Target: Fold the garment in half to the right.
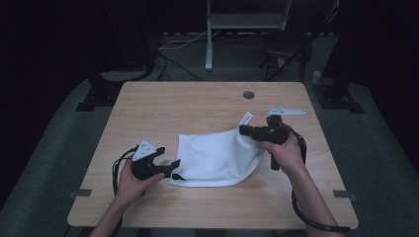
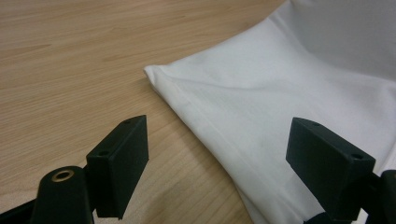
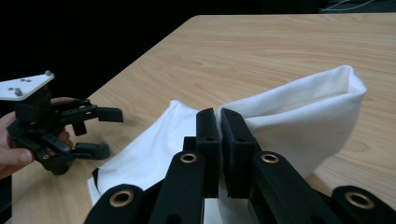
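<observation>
We are pinching the right edge of the white cloth [image 1: 215, 157] with our right gripper [image 3: 219, 140], its jaws hiding the pinched hem. Our left gripper [image 2: 217, 154] is hovering spread at the cloth's near-left corner. The cloth is lying mid-table [image 1: 197, 101].

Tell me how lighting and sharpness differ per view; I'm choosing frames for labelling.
High view: dim, room beyond the table nearly black, white cloth brightest. Left gripper view: evenly lit, wood grain crisp, near tongs soft. Right gripper view: dark backdrop, cloth fold clear, shut right tongs slightly blurred.
</observation>
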